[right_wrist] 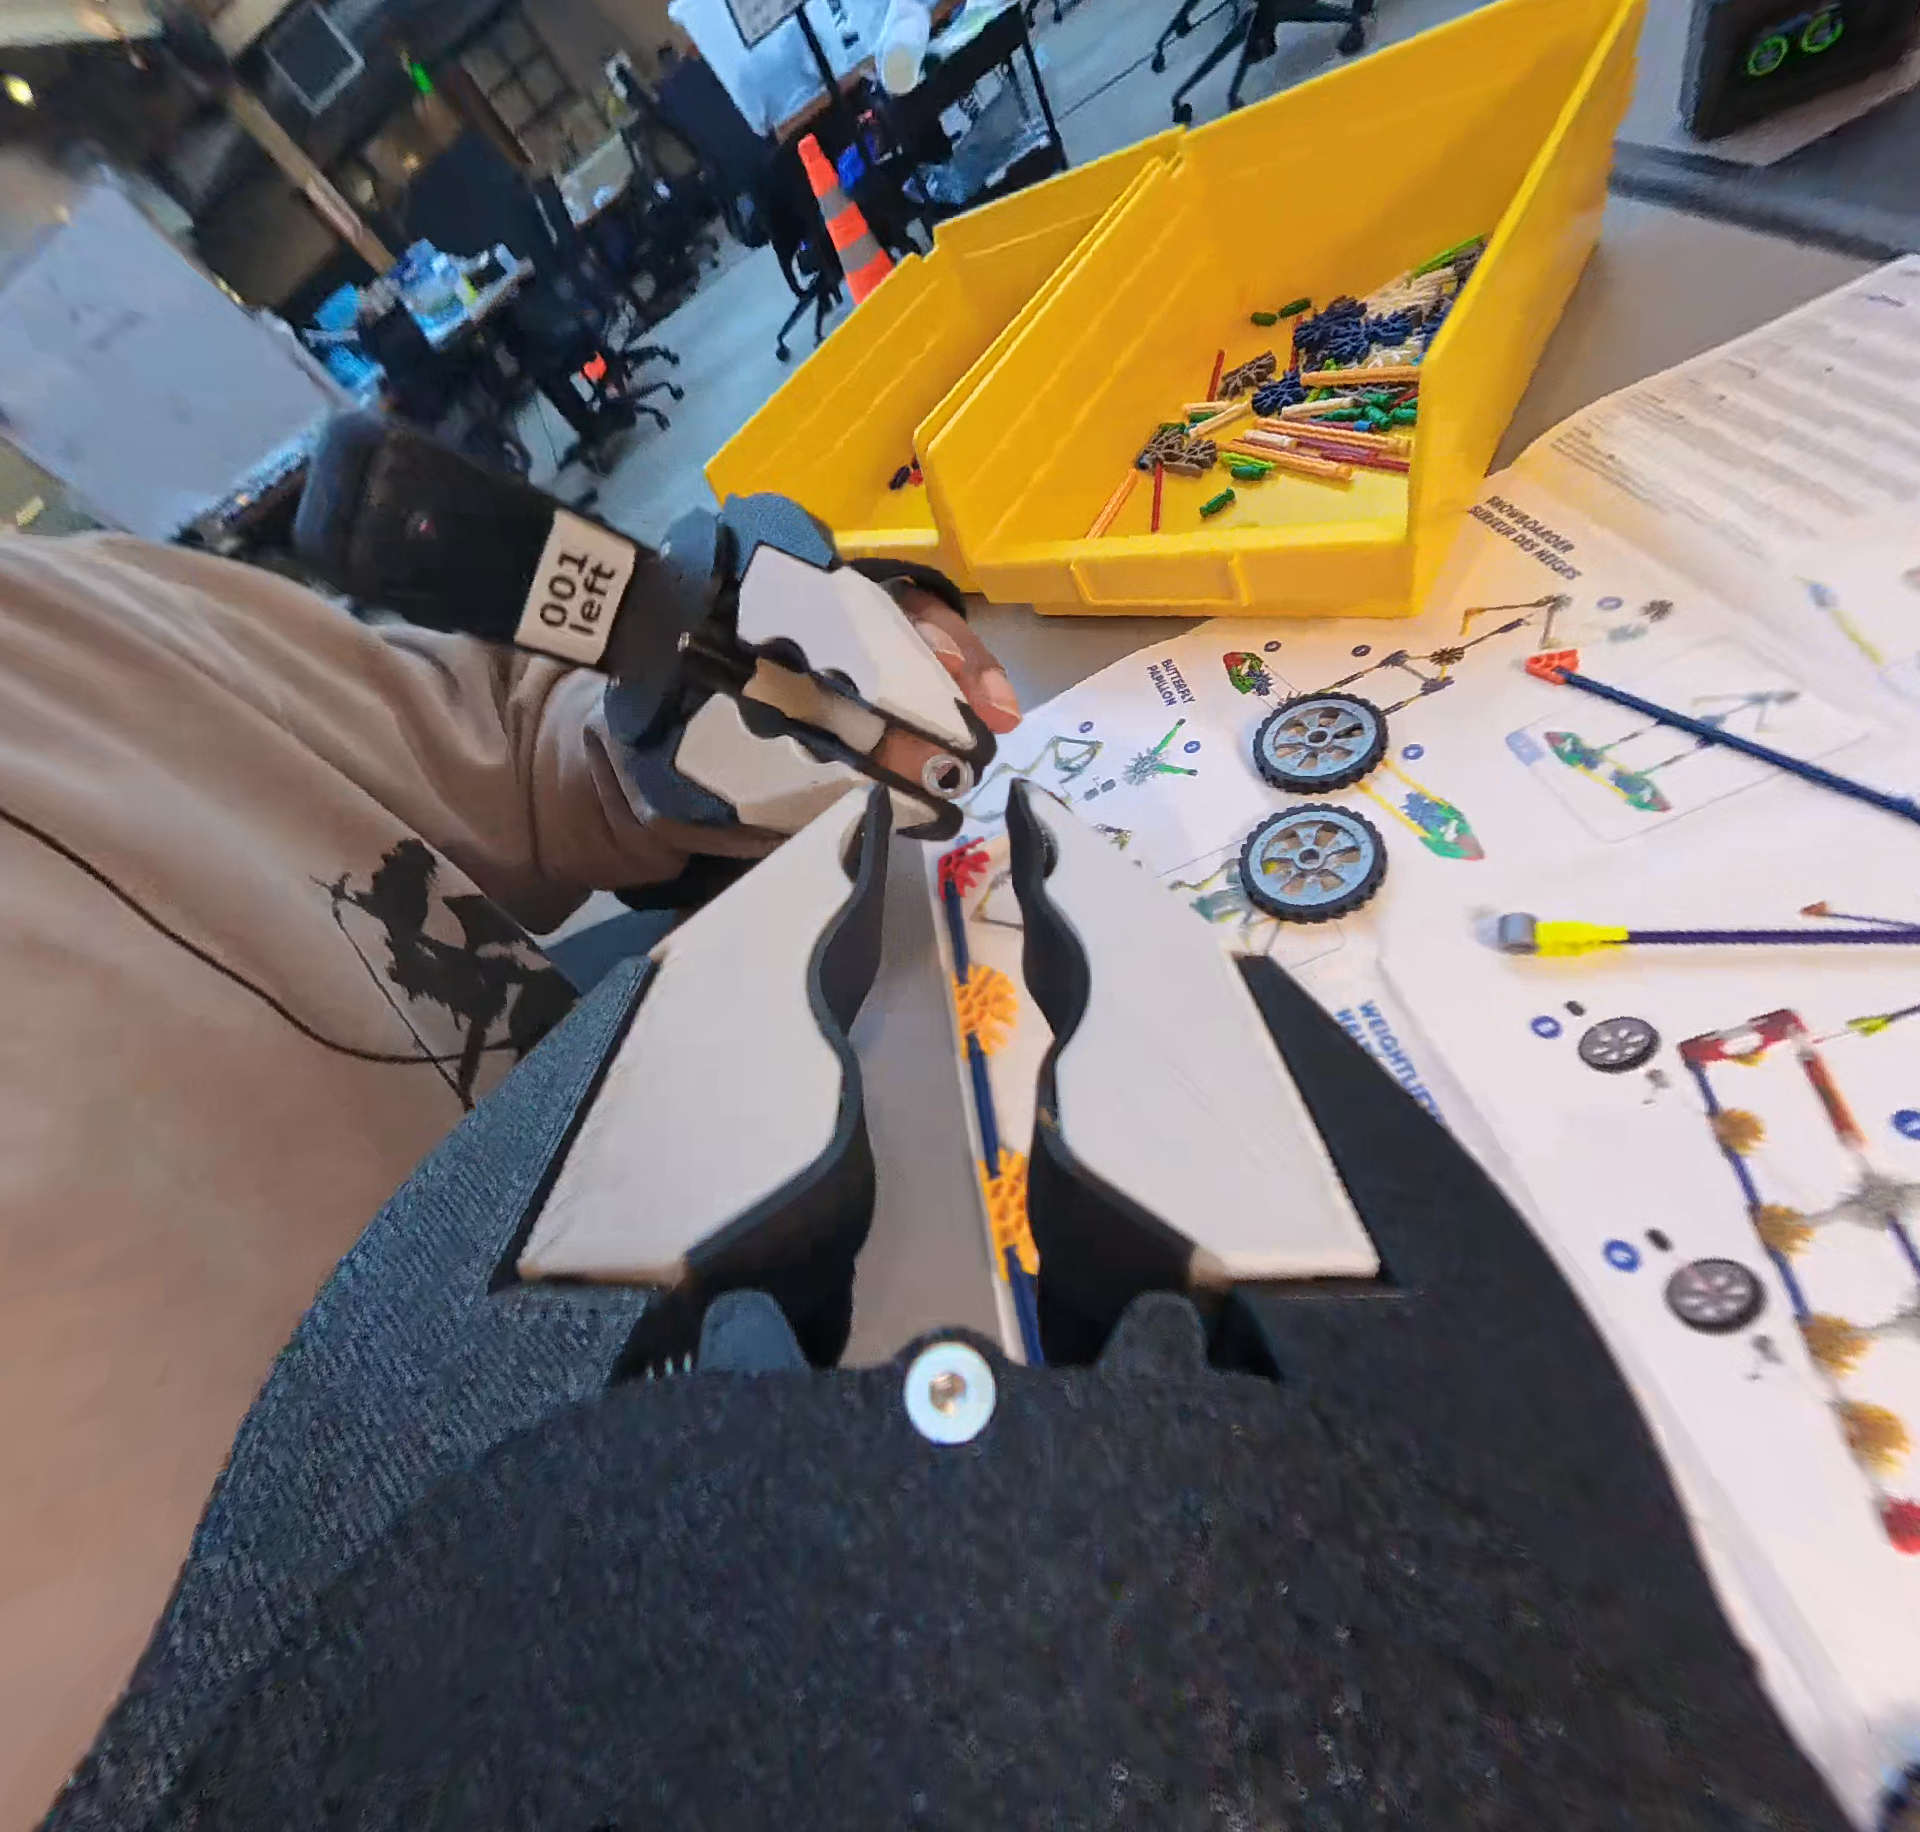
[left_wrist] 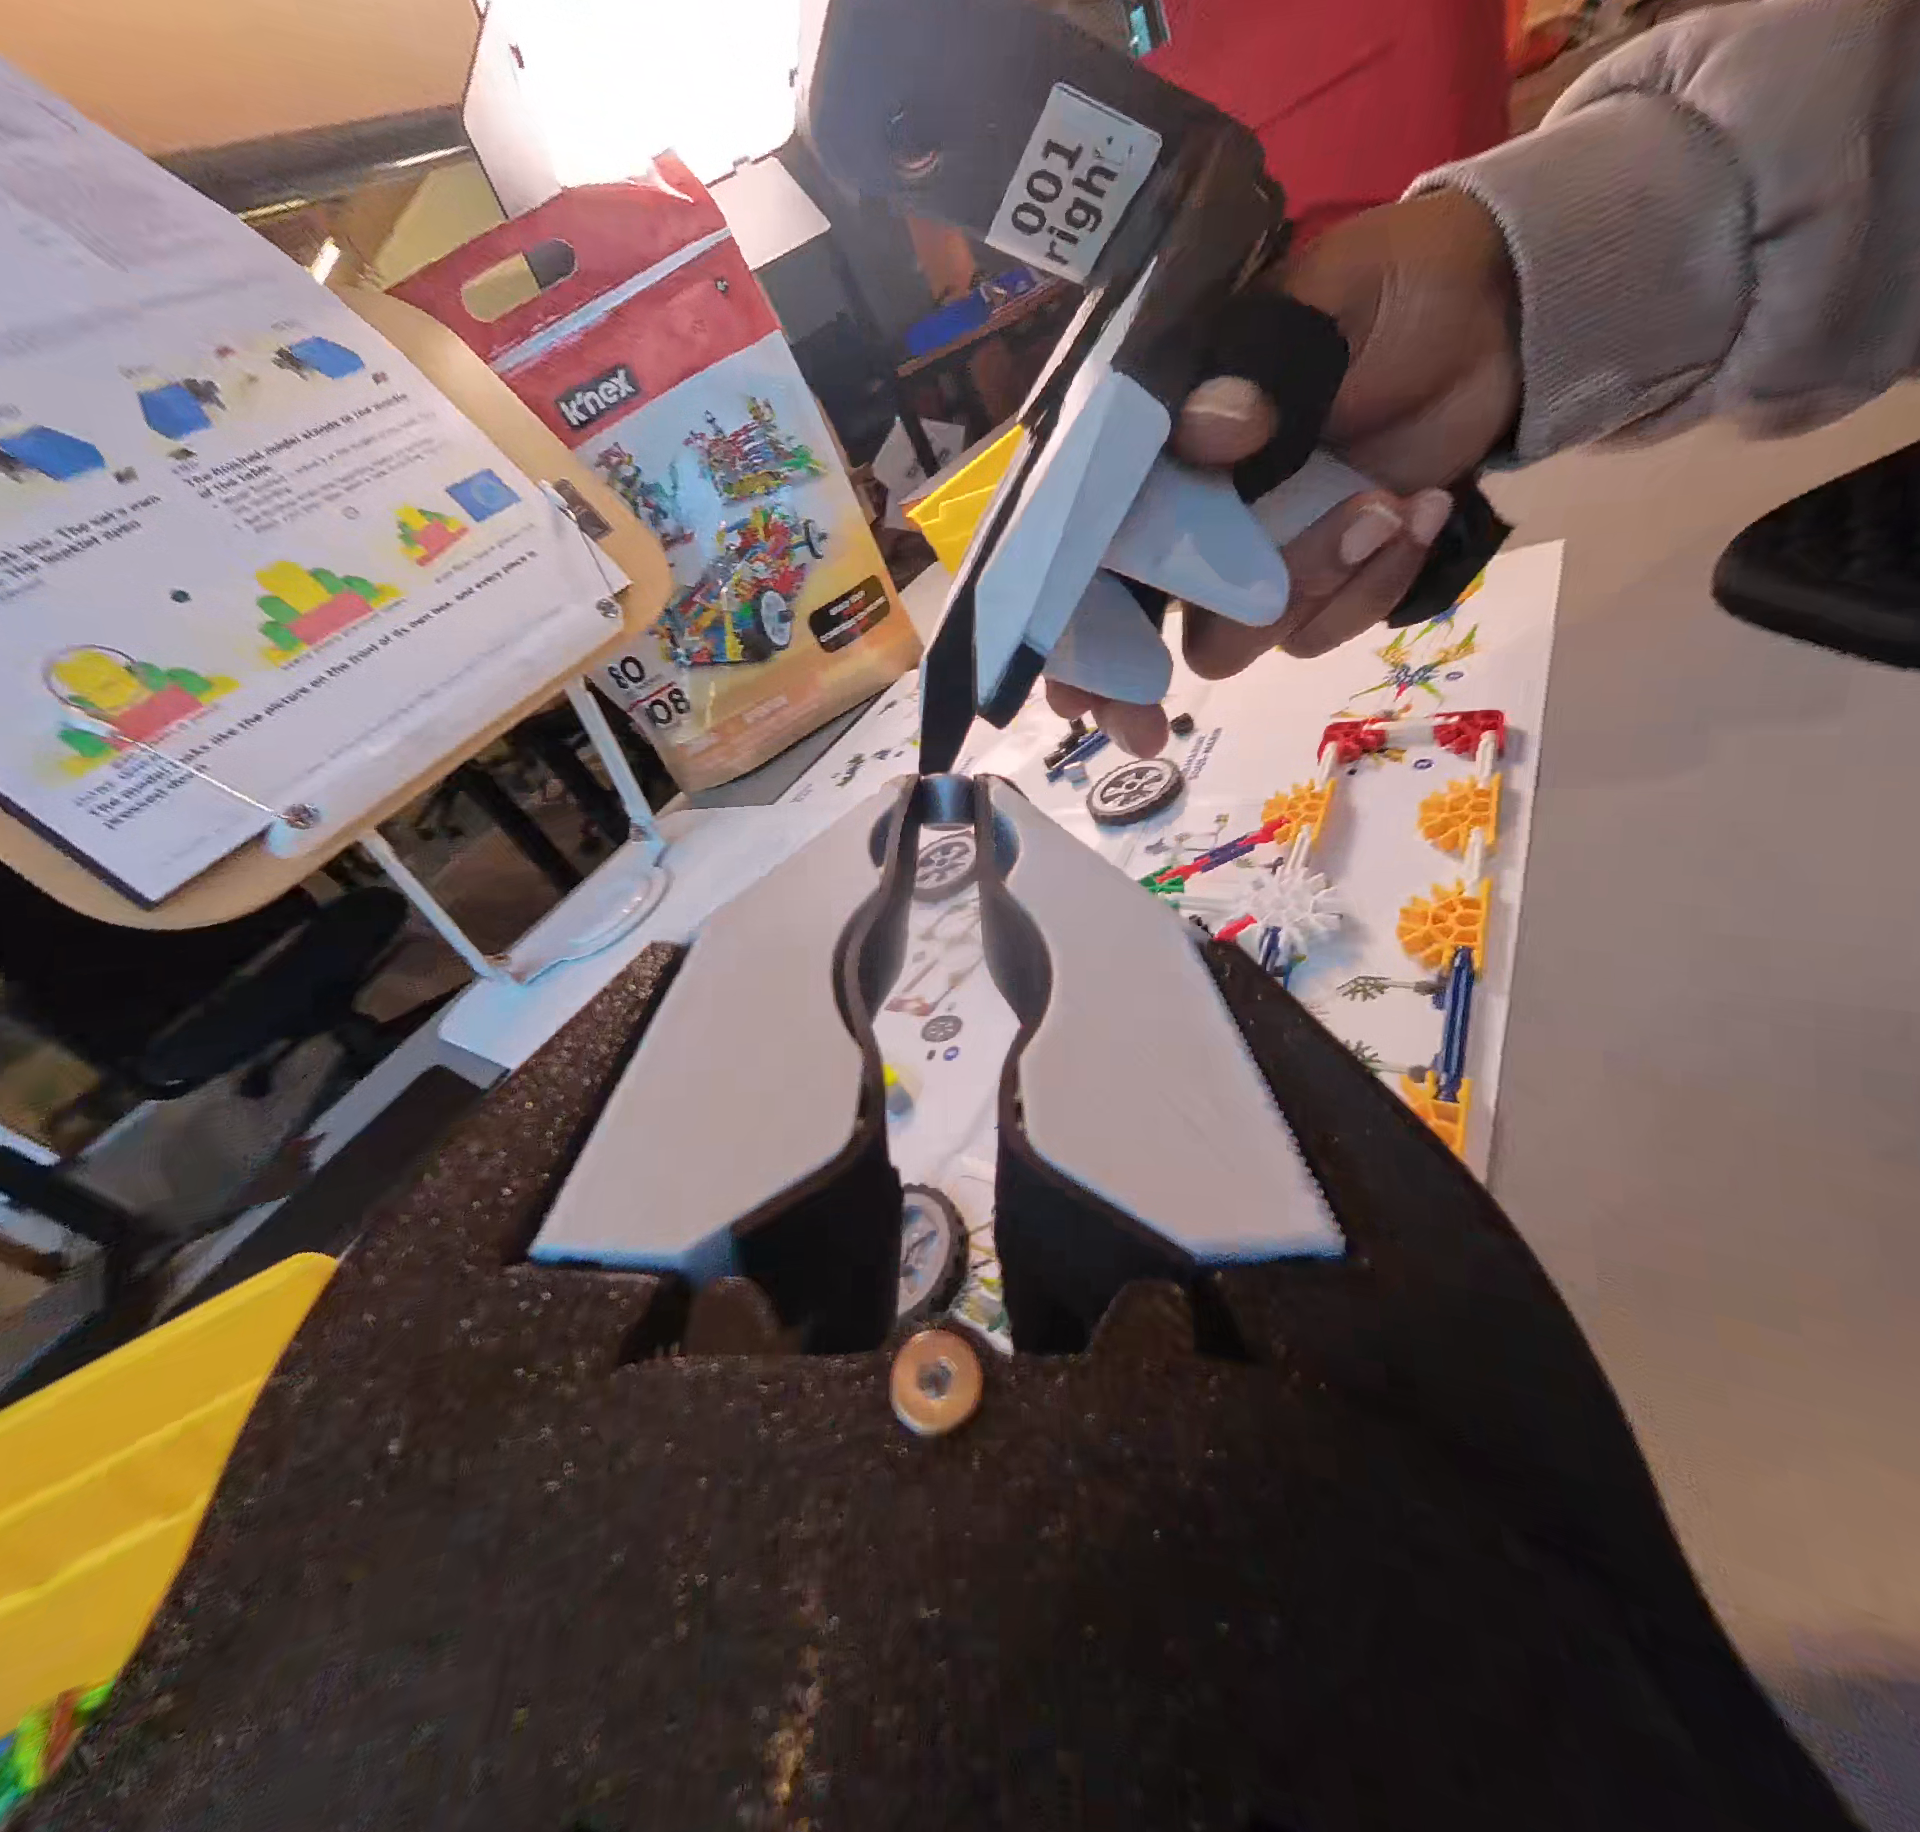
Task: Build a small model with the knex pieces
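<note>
Left gripper (left_wrist: 948, 795) clamps a small dark sleeve (left_wrist: 945, 797), bore facing the empty, parted right gripper (right_wrist: 951, 811) just beside it.

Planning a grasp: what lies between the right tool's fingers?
A blue rod with orange connectors, lying below the open right tool, in right wrist view.

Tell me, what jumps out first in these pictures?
The left tongs pinch a small grey sleeve at their tips, with the right tongs open just beside it. Behind them sit two yellow bins, the nearer one holding loose coloured rods. Two spoked wheels lie on the white instruction sheet, near a rod frame with orange connectors.
</note>
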The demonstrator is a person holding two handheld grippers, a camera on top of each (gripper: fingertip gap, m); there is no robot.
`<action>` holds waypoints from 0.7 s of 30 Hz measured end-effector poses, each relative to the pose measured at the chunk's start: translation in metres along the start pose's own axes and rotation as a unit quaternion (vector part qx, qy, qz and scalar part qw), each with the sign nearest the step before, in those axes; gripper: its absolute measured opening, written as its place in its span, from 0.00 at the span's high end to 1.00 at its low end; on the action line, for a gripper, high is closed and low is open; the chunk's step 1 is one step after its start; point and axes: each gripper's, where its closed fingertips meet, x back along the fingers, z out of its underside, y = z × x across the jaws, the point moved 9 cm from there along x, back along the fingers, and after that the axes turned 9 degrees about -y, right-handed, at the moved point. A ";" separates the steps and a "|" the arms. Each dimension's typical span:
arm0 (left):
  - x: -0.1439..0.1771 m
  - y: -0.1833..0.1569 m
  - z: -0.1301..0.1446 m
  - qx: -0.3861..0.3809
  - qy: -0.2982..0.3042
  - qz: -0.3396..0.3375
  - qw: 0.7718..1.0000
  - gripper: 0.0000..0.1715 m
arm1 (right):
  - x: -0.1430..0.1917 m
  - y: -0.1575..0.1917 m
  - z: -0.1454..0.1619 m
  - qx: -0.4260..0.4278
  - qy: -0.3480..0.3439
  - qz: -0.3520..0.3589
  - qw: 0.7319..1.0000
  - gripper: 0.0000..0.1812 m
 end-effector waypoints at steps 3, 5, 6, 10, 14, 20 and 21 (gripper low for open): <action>-0.002 -0.005 0.002 -0.048 0.017 -0.012 0.999 0.96 | -0.003 0.001 0.006 -0.025 0.000 0.014 1.000 0.89; -0.003 -0.008 0.003 -0.066 0.024 -0.010 0.997 0.96 | -0.004 0.002 0.006 -0.019 -0.001 0.024 1.000 0.92; -0.003 -0.009 0.003 -0.072 0.026 -0.013 0.997 0.96 | -0.005 0.002 0.006 -0.020 -0.001 0.026 0.999 0.93; -0.004 -0.011 0.002 -0.073 0.029 -0.014 0.997 0.96 | -0.007 0.003 0.009 -0.012 0.013 0.039 0.999 0.94; -0.005 -0.013 0.003 -0.076 0.034 -0.010 0.996 0.96 | -0.006 0.003 0.011 -0.014 0.014 0.039 0.999 0.95; -0.006 -0.002 0.014 0.068 0.048 0.000 0.996 0.92 | 0.045 -0.038 -0.023 0.119 0.067 0.157 0.978 0.96; -0.005 0.002 0.017 0.100 0.050 -0.003 0.994 0.91 | 0.067 -0.059 -0.034 0.154 0.099 0.213 0.960 0.96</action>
